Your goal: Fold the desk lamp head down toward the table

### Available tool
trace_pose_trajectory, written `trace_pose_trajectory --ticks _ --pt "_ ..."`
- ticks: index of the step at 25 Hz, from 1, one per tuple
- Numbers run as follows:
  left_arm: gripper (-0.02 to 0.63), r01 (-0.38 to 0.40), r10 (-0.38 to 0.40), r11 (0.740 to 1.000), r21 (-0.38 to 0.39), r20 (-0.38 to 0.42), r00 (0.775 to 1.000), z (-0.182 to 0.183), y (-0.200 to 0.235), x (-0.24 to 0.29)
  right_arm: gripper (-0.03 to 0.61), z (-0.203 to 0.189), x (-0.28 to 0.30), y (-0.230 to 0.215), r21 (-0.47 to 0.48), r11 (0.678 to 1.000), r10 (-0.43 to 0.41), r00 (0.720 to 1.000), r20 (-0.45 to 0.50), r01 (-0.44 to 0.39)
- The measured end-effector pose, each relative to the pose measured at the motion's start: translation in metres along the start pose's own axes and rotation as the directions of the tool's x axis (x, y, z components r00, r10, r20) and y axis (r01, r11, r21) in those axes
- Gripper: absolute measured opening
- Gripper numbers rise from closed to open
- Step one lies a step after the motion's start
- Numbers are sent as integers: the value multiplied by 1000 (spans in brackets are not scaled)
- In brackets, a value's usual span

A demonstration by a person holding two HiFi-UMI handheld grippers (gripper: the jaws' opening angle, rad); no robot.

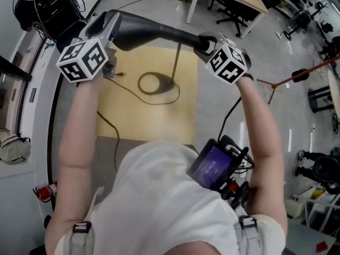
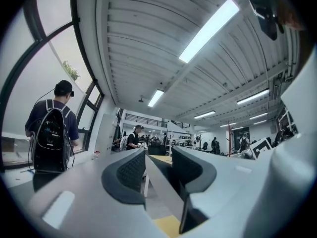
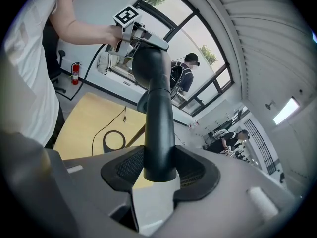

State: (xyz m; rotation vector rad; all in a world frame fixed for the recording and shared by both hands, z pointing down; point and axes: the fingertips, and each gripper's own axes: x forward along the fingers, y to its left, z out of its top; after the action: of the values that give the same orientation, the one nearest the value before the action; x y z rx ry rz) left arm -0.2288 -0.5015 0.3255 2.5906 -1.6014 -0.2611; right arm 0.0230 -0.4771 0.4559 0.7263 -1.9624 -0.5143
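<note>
— Two grippers up there, yet only one has hold of anything?

— That's how I read it. The right gripper (image 3: 161,168) has its pads (image 3: 128,167) pinched on the narrow end of the black lamp head (image 3: 157,108), which runs straight out from between those fingers toward the other hand.

— And the left gripper (image 2: 158,171)?

— Fingers (image 2: 130,170) spread, nothing between them but open room. It sits right by the head's thick far end; whether its body touches there I can't tell.

— So where's the fold at?

— Barely begun, I'd say. The head lies about level, well above the table (image 1: 133,116). The thin stem (image 1: 176,62) drops from under it, beyond the right fingertips, to the base ring (image 1: 168,87) on the wood.

— What next, then?

— My guess: the right hand holds its clamp and swings that end down about the joint, slowly, so the ring doesn't skid or tip. The left fingers would want to close on the thick end first.
</note>
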Motion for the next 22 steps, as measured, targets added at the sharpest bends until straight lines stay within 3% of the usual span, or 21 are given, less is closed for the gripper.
trace_pose_trajectory --ticks 22 --pt "172 -11 12 993 -118 7 1000 -36 3 7 209 -13 -11 -17 -105 994 -30 994 -108 18"
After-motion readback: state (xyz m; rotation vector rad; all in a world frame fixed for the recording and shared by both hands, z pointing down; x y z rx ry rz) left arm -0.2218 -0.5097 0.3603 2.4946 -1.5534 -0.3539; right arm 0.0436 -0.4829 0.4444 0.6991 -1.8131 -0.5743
